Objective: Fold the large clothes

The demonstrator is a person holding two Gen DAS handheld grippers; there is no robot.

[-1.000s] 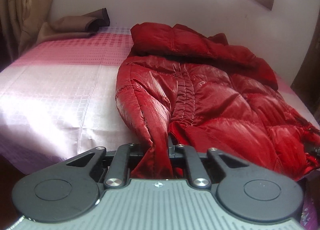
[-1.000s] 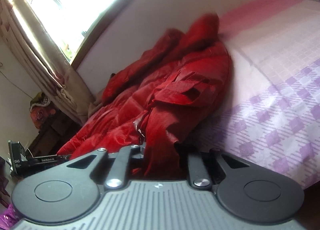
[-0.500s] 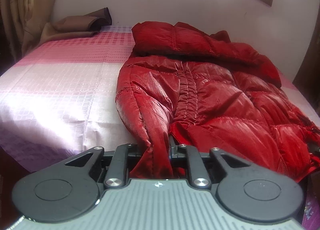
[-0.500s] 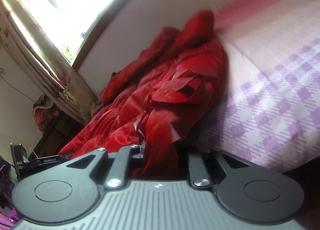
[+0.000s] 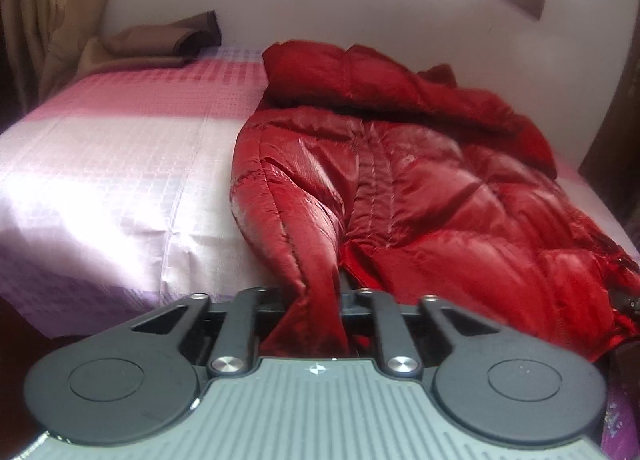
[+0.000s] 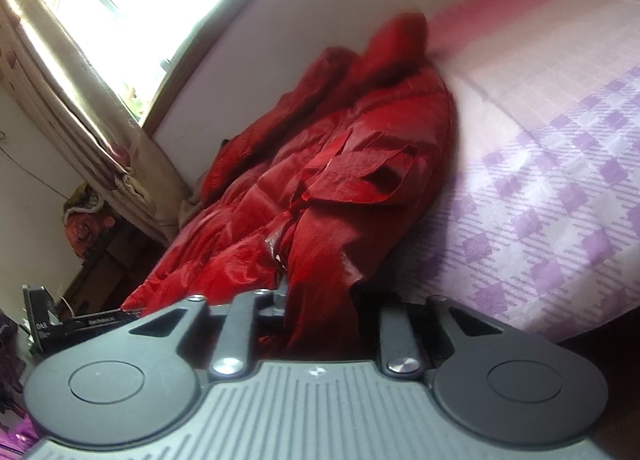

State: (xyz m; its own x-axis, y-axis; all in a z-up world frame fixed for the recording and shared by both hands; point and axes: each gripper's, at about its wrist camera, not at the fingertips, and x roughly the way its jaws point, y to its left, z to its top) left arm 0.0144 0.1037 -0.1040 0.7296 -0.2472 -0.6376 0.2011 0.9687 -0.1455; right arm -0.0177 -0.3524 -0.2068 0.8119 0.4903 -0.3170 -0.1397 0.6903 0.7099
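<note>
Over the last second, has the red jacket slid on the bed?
No. The red jacket keeps its place in the left wrist view: its hood lies equally close to the brown cloth, its shoulder on the same stretch of bedsheet.

Black gripper [image 5: 312,296] (ribbed grey housing)

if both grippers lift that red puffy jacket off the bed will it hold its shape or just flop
The shiny red quilted down jacket will probably flop: its fabric bunches and drapes where each hand-held gripper pinches it. The glossy shell looks slippery, so it may slide. Puffy baffles suggest it is light for its bulk.
</note>
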